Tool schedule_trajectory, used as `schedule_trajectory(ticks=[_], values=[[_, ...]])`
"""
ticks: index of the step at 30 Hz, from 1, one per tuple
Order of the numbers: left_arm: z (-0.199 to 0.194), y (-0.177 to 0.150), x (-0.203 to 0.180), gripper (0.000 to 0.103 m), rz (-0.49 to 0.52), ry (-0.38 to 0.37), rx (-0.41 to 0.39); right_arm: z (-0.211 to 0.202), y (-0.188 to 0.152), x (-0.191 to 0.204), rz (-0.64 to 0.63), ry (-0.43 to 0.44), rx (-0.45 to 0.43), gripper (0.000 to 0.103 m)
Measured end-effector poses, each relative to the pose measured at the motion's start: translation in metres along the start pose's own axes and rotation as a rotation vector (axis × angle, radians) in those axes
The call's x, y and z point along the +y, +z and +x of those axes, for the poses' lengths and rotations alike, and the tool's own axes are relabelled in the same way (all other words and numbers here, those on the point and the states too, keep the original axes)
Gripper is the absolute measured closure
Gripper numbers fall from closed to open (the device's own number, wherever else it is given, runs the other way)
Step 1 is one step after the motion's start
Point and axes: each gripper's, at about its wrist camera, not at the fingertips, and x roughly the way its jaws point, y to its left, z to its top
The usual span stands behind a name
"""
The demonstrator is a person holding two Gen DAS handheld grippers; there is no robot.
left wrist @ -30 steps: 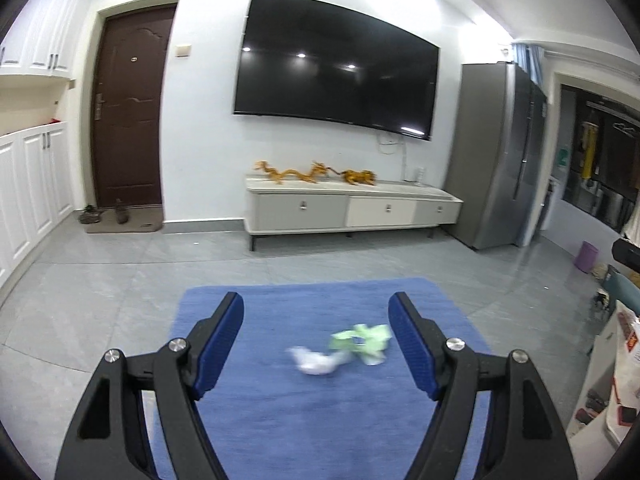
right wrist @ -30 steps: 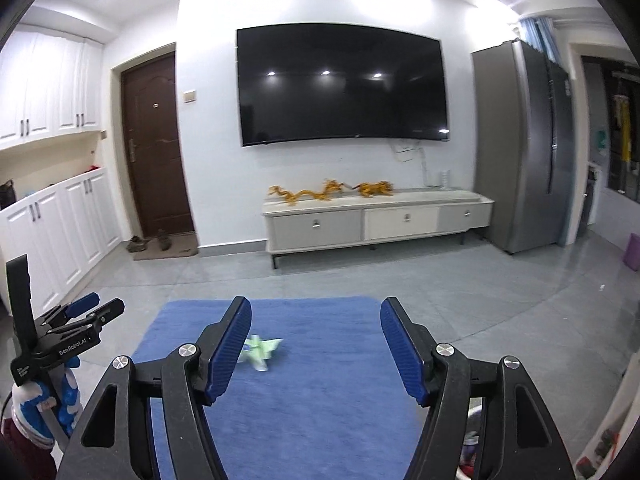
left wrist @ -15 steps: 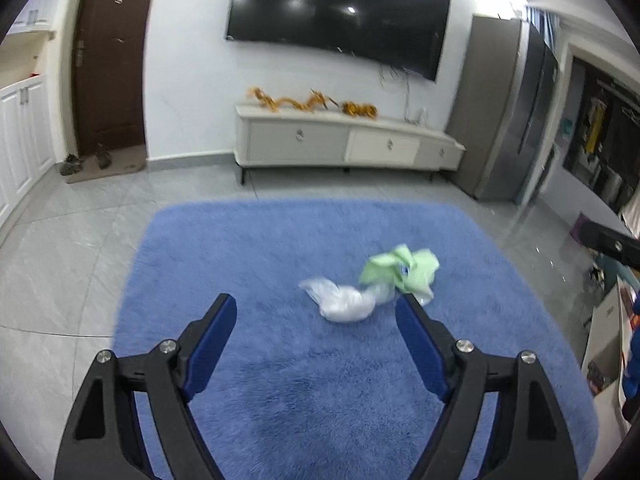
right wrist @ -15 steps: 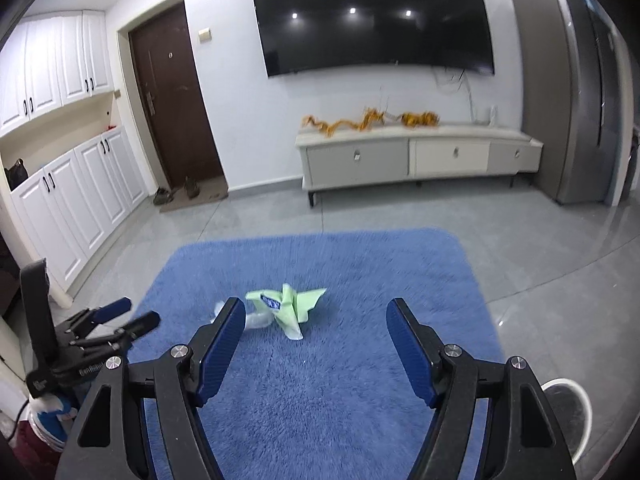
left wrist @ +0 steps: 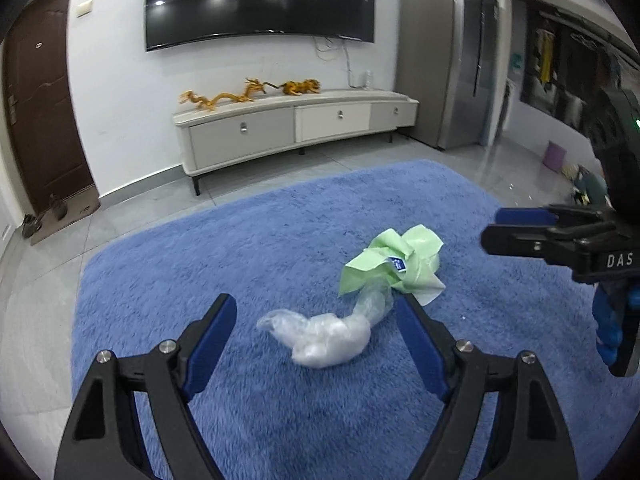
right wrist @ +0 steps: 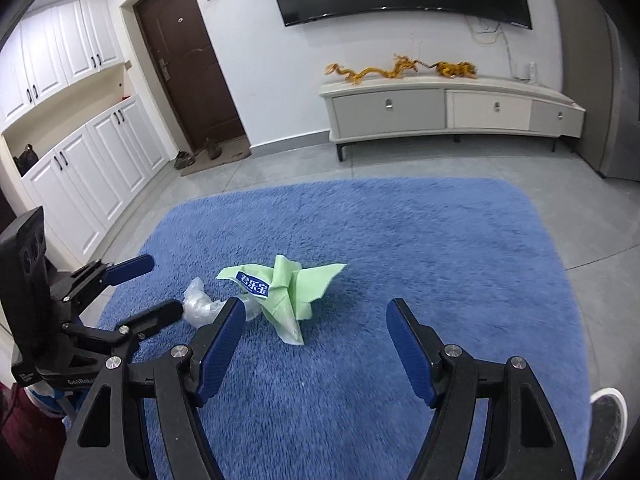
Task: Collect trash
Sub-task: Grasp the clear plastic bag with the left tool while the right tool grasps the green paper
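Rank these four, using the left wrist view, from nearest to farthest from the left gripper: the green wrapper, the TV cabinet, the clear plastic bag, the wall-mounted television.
From the left gripper:
1. Clear plastic bag, on the rug between the open fingers.
2. Green wrapper, just beyond it, to the right.
3. TV cabinet, against the far wall.
4. Television, on the wall above the cabinet.

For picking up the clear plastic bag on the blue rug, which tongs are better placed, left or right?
Left, probably. The left tongs are open with the clear plastic bag lying between their fingers. The right tongs are open toward the green wrapper instead.
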Motion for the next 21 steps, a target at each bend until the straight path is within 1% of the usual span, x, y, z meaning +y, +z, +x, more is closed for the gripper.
schedule_trajectory(ticks=[3,6,10,11,13,15,18,21], values=[[0.011,-0.001,-0.001,0.022,0.015,-0.032,0.024,0.011,0.003,0.002,-0.007,0.04,0.01,0.032],[0.022,-0.003,-0.003,0.022,0.029,-0.045,0.048,0.025,0.005,0.004,-0.016,0.07,0.025,0.032],[0.036,-0.008,-0.002,0.022,0.03,-0.059,0.083,0.04,0.003,0.006,-0.02,0.098,0.048,0.032],[0.041,-0.008,-0.001,0.023,0.023,-0.073,0.105,0.044,0.003,0.005,-0.012,0.107,0.056,0.032],[0.046,-0.007,0.002,0.023,0.007,-0.087,0.121,0.051,0.005,0.003,0.006,0.129,0.063,0.032],[0.049,-0.008,0.004,0.026,0.001,-0.104,0.13,0.055,0.006,0.001,0.014,0.14,0.056,0.032],[0.051,-0.009,0.008,0.028,-0.022,-0.129,0.134,0.064,0.002,-0.005,0.047,0.171,0.067,0.032],[0.054,-0.01,0.014,0.034,-0.053,-0.142,0.145,0.068,0.001,-0.006,0.048,0.182,0.068,0.031]])
